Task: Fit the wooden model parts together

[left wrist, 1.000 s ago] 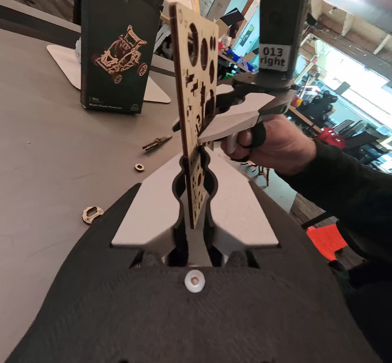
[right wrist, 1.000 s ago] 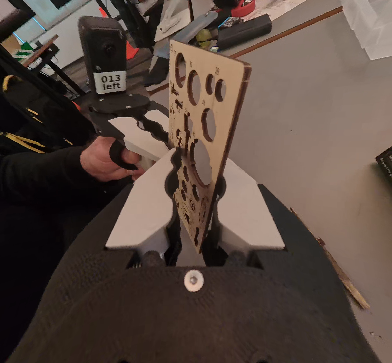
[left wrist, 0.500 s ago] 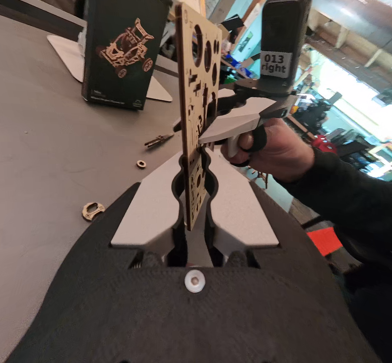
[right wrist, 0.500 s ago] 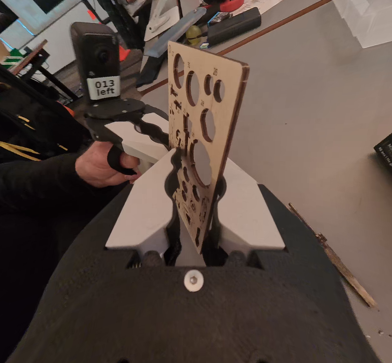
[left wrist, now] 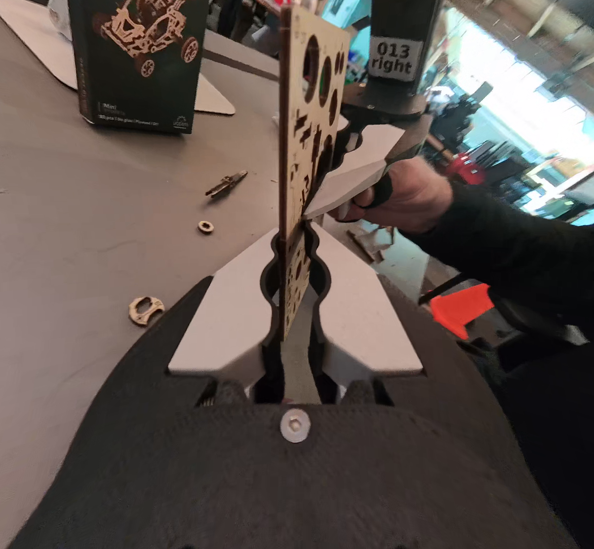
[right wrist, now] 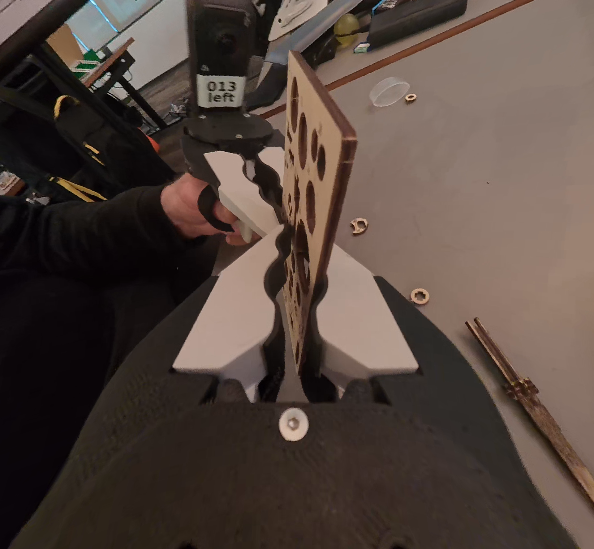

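The grey table (left wrist: 80, 206) is seen beneath both tools, and against the views of a second ago it is crossed differently: the whole held assembly has been swung and tilted, so that the wooden sheet (left wrist: 299, 154) is now presented nearly edge-on in both wrist views where its punched face was shown more openly before. At 11 o'clock in the left wrist view a dark box (left wrist: 135, 42) with a buggy picture is stood upright on the table.

The sheet, full of empty holes where parts have been pushed out, is held upright off the table. It is clamped by the left gripper (left wrist: 294, 238) along its lower edge, the fingers drawn narrow on the wood, and by the right gripper (right wrist: 300, 244) from the opposite side, likewise closed tight on it.

Since the grip is unchanged while only the pose has been turned, a repositioning is judged to be under way, probably to flex or present the sheet so that another part can be freed; no fitting is shown yet.

Loose parts are left on the table: a thin stick piece (right wrist: 527, 392) at 4 o'clock in the right wrist view, a curved piece (left wrist: 145, 305) at 9 o'clock in the left wrist view, and a small ring (left wrist: 205, 227) beyond it.
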A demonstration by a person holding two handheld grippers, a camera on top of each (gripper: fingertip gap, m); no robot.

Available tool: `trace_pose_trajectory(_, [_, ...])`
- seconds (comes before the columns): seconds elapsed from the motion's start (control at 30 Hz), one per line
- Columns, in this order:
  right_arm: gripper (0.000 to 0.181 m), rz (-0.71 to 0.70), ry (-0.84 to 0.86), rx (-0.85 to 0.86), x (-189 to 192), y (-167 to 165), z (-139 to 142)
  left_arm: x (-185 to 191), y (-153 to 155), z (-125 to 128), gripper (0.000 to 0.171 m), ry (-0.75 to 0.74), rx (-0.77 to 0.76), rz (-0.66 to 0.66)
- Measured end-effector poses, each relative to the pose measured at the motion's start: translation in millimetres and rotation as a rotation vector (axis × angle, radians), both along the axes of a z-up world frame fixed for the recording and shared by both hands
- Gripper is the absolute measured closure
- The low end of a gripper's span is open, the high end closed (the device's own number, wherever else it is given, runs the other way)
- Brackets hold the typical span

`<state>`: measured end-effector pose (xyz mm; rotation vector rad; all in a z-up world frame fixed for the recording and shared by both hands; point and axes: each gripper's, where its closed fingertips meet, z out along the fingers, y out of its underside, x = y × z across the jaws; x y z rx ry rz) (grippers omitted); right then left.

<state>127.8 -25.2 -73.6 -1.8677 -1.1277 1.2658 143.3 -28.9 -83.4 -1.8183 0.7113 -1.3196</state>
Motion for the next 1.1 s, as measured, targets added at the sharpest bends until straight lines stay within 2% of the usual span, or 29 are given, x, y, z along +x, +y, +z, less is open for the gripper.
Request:
trace_pose_trajectory(0.27, [0.175,-0.085,-0.119,0.058,1.9,10.3,-5.7,0.1,11.6,-5.7,0.156,0.119,0.083,0.148])
trace_pose_trajectory(0.37, [0.174,-0.104,-0.155,0.074,1.1,12.5,-9.7,-1.3,13.7,-9.5,0.154,0.150,0.091,0.162])
trace_pose_trajectory(0.47, [0.175,-0.103,-0.155,0.081,-0.4,12.5,-10.4,-1.6,15.9,-11.2,0.150,0.124,0.054,0.154])
trace_pose_trajectory(0.57, [0.178,-0.077,-0.126,0.052,-2.5,9.4,-9.0,-1.8,10.9,-11.3,0.152,0.066,-0.033,0.056])
trace_pose_trajectory(0.87, [0.158,-0.069,-0.083,0.000,1.8,10.5,-12.3,3.4,1.5,-14.7,0.163,0.112,-0.002,-0.004])
trace_pose_trajectory(1.1, [0.166,-0.061,-0.129,0.000,2.4,8.1,-15.4,5.2,0.7,-18.1,0.161,0.181,0.052,0.008])
